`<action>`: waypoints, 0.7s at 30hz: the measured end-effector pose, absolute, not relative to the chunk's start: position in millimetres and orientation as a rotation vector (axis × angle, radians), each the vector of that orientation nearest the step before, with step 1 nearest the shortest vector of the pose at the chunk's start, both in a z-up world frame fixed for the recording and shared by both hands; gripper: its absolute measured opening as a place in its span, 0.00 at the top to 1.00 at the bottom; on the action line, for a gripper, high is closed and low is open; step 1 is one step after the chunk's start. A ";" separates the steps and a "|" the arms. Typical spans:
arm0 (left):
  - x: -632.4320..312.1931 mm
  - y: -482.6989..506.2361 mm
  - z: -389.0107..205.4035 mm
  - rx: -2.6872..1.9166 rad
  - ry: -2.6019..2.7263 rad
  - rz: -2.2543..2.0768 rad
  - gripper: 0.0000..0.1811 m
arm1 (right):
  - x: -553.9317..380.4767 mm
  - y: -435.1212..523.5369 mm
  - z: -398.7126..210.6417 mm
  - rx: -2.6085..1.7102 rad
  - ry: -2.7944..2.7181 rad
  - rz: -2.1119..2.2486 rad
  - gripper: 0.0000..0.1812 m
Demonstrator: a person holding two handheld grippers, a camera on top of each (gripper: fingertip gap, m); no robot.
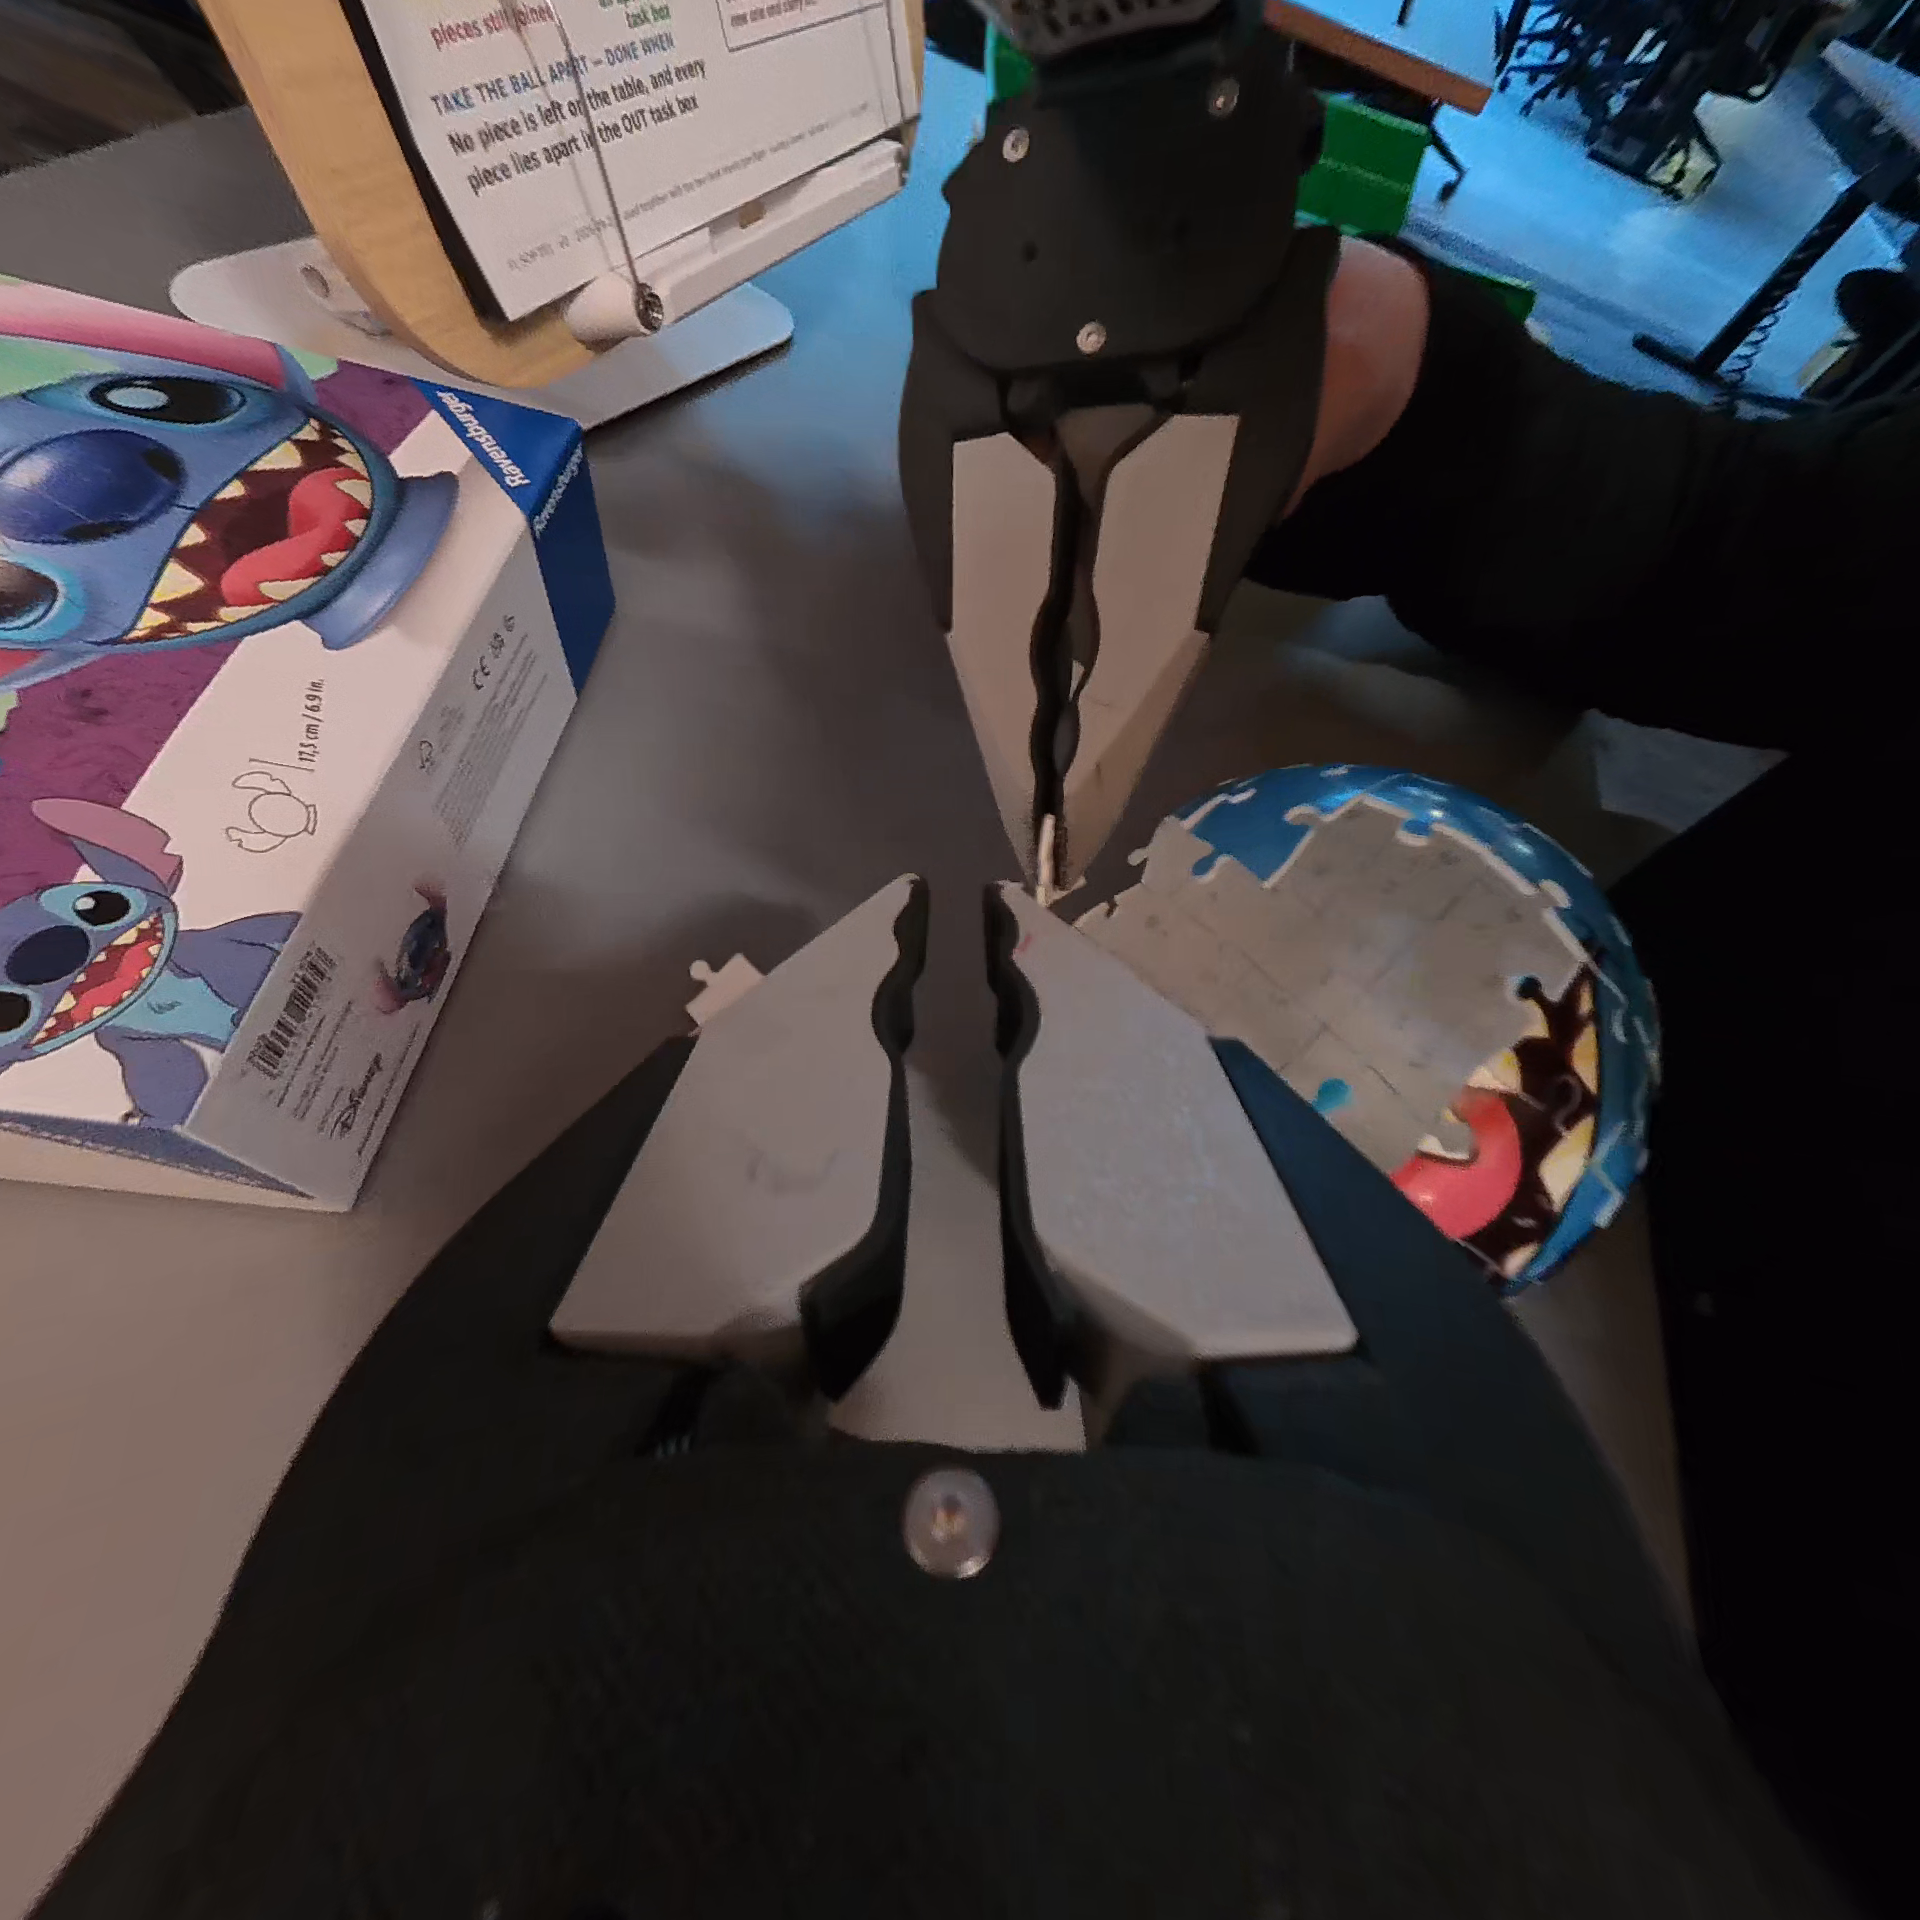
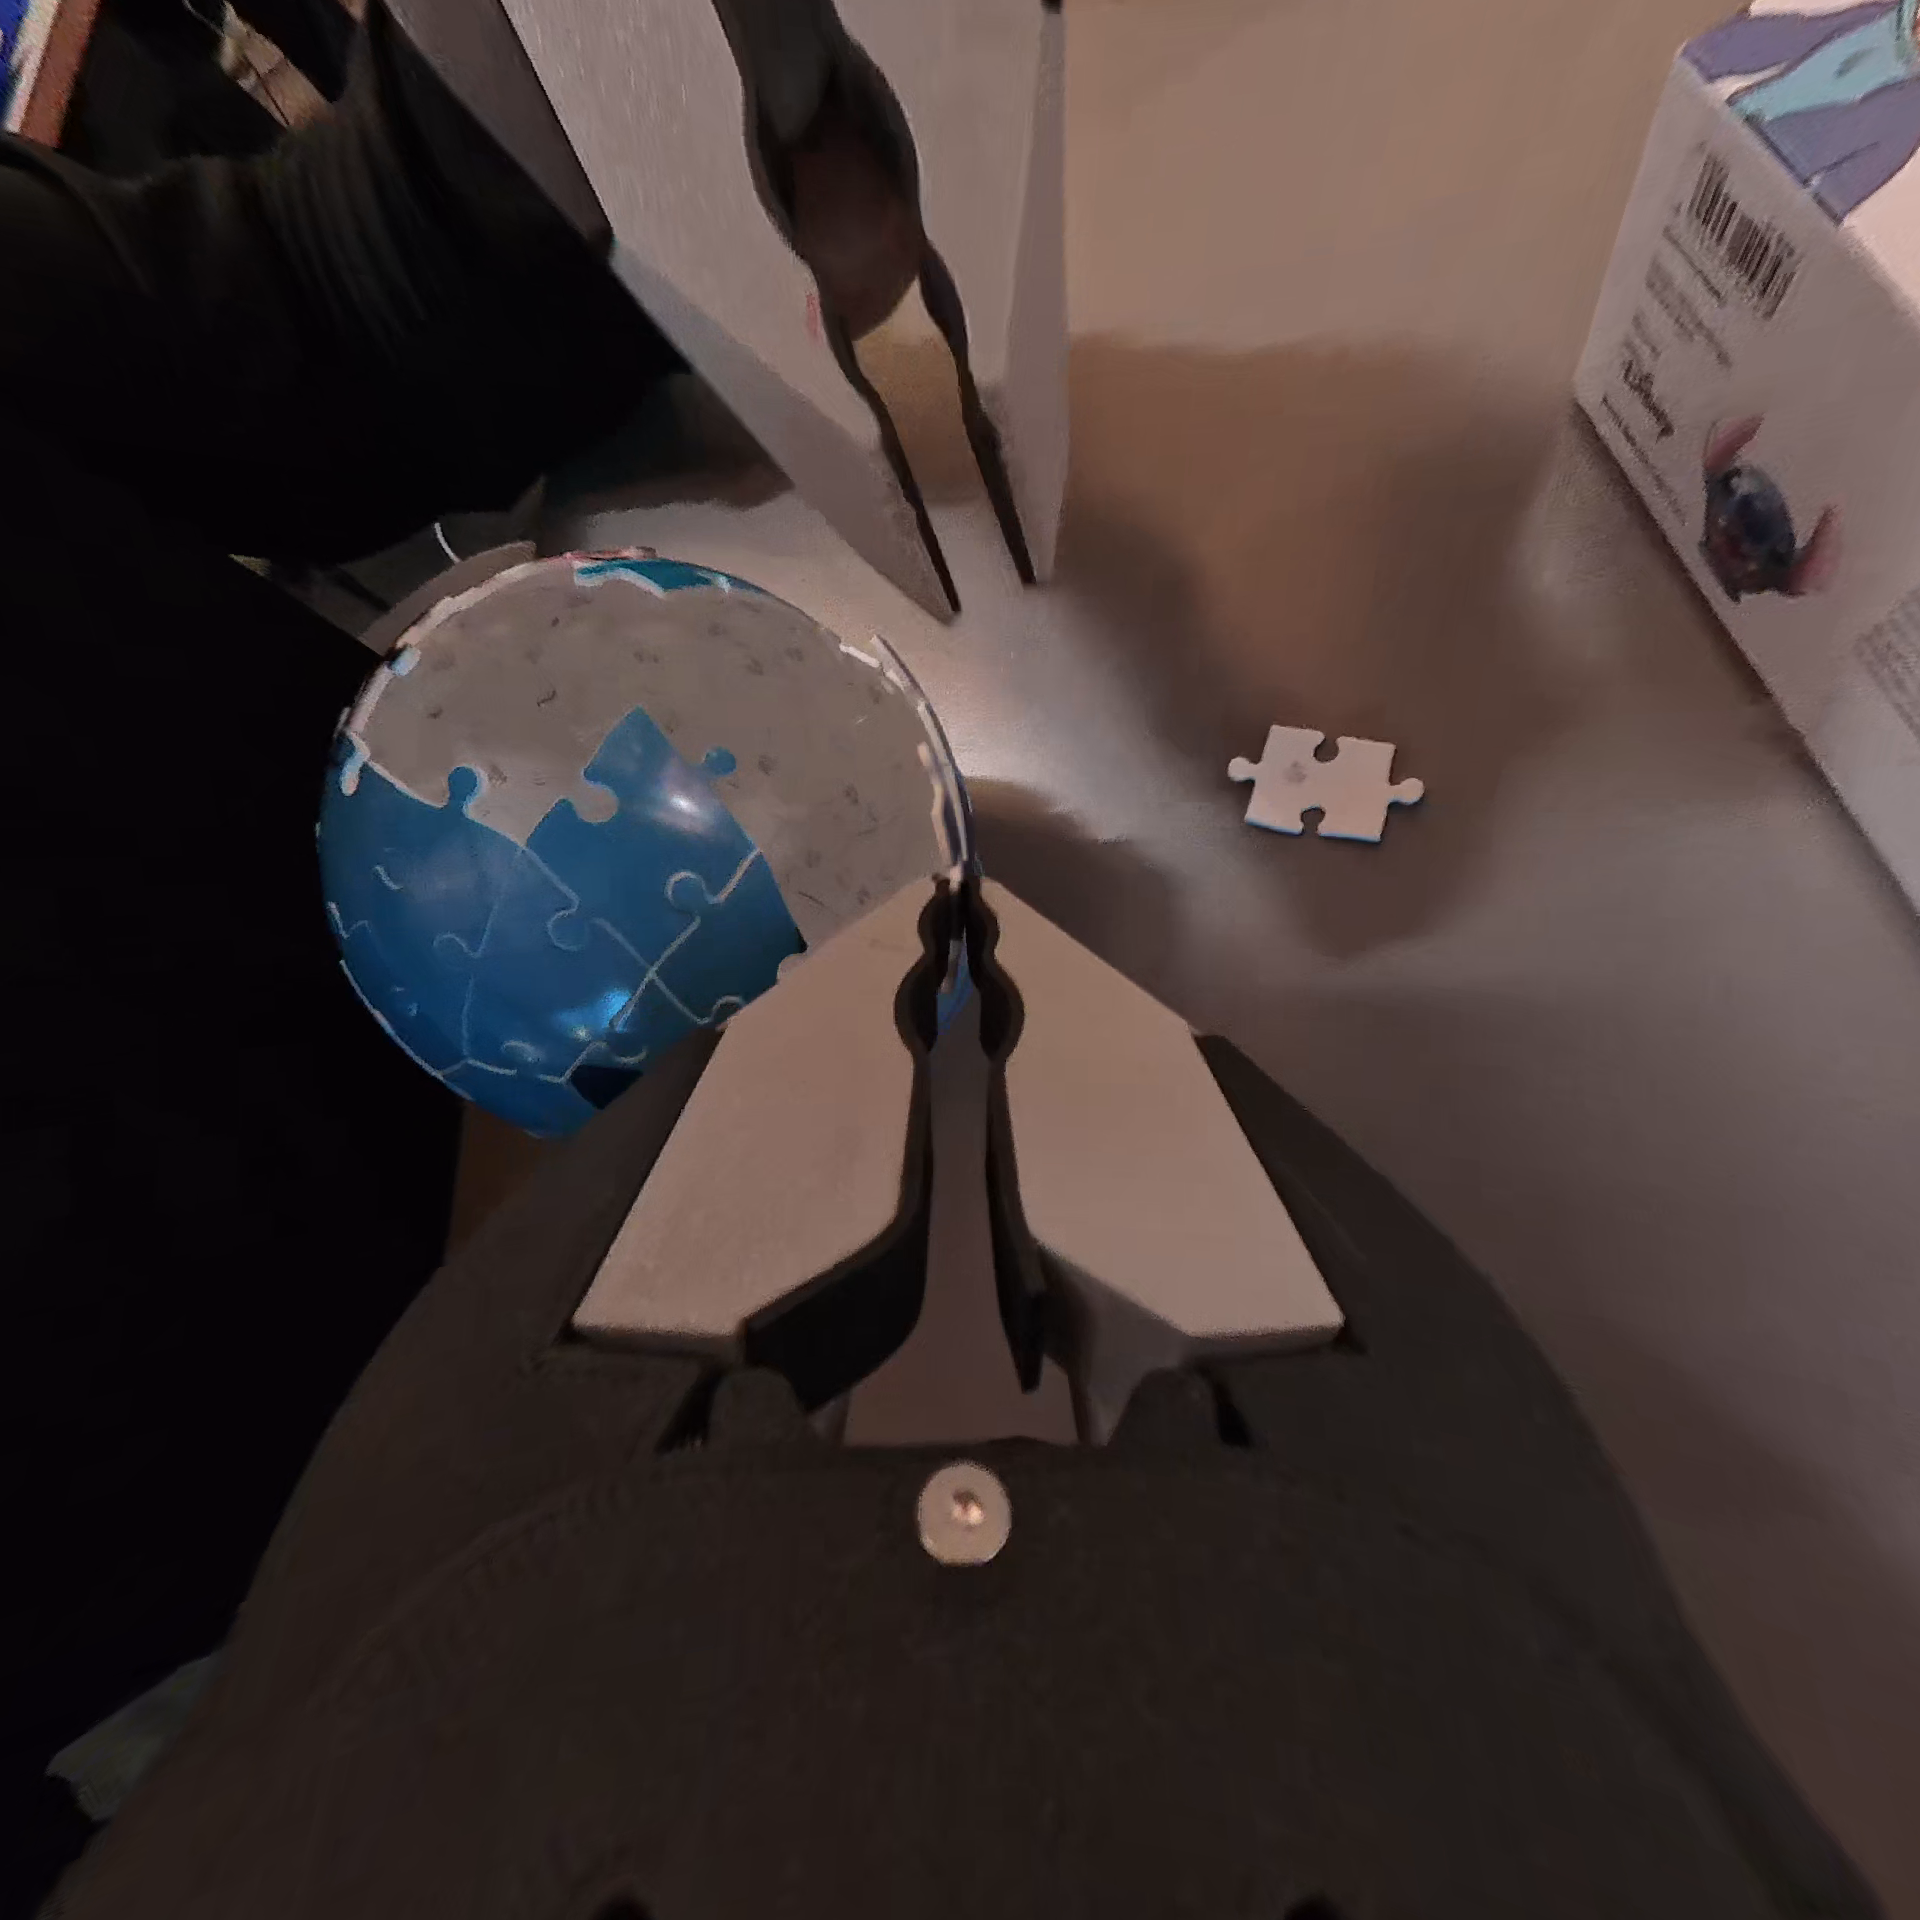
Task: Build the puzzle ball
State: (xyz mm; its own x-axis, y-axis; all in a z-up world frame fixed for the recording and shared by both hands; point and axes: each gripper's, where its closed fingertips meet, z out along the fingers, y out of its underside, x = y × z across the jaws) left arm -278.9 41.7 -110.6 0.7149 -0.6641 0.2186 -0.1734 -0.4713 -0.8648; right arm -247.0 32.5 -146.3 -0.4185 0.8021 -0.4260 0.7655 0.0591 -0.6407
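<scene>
The partly built puzzle ball is an open shell, blue outside and grey inside, with a red and dark picture patch; it also shows in the right wrist view. My right gripper is shut on the shell's jagged rim and shows from above in the left wrist view. My left gripper is open by a narrow gap and empty, its tips just left of that rim; it also shows in the right wrist view. A loose double piece lies white side up on the table, half hidden behind my left finger in the left wrist view.
The puzzle box lies on the grey table to the left and shows at the right edge of the right wrist view. A wooden stand with a printed sheet stands at the back. A dark sleeve lies behind the ball. One gripper's finger ends stand about 5 cm off the other's. About 9 cm separates my right fingertips from the loose double piece.
</scene>
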 end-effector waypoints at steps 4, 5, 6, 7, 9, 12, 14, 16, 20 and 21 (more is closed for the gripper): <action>-286.2 40.4 -106.5 -2.028 0.601 -0.707 0.93 | -245.8 30.7 -144.9 -1.680 -2.242 1.323 1.00; -286.7 39.2 -107.4 -2.038 0.603 -0.710 0.93 | -246.5 30.0 -143.8 -1.682 -2.239 1.324 1.00; -286.2 37.2 -109.1 -2.051 0.609 -0.717 0.93 | -247.0 29.0 -143.0 -1.683 -2.238 1.322 1.00; -285.3 35.1 -111.4 -2.067 0.617 -0.725 0.92 | -247.4 28.3 -143.1 -1.687 -2.238 1.315 1.00; -283.8 32.4 -117.1 -2.100 0.630 -0.730 0.92 | -247.7 27.4 -145.6 -1.695 -2.244 1.288 1.00; -280.0 28.2 -121.8 -2.120 0.649 -0.766 0.92 | -247.6 25.7 -148.8 -1.701 -2.253 1.262 1.00; -281.5 25.6 -122.9 -2.123 0.658 -0.773 0.92 | -247.6 24.7 -149.1 -1.707 -2.250 1.265 1.00; -286.0 23.0 -123.7 -2.125 0.663 -0.769 0.92 | -247.8 26.2 -150.4 -1.719 -2.240 1.248 1.00; -284.7 5.5 -119.5 -2.095 0.715 -0.908 0.89 | -246.7 27.1 -152.5 -1.724 -2.236 1.208 1.00; -284.5 1.2 -117.3 -2.075 0.728 -0.947 0.88 | -246.6 27.1 -153.5 -1.721 -2.239 1.191 1.00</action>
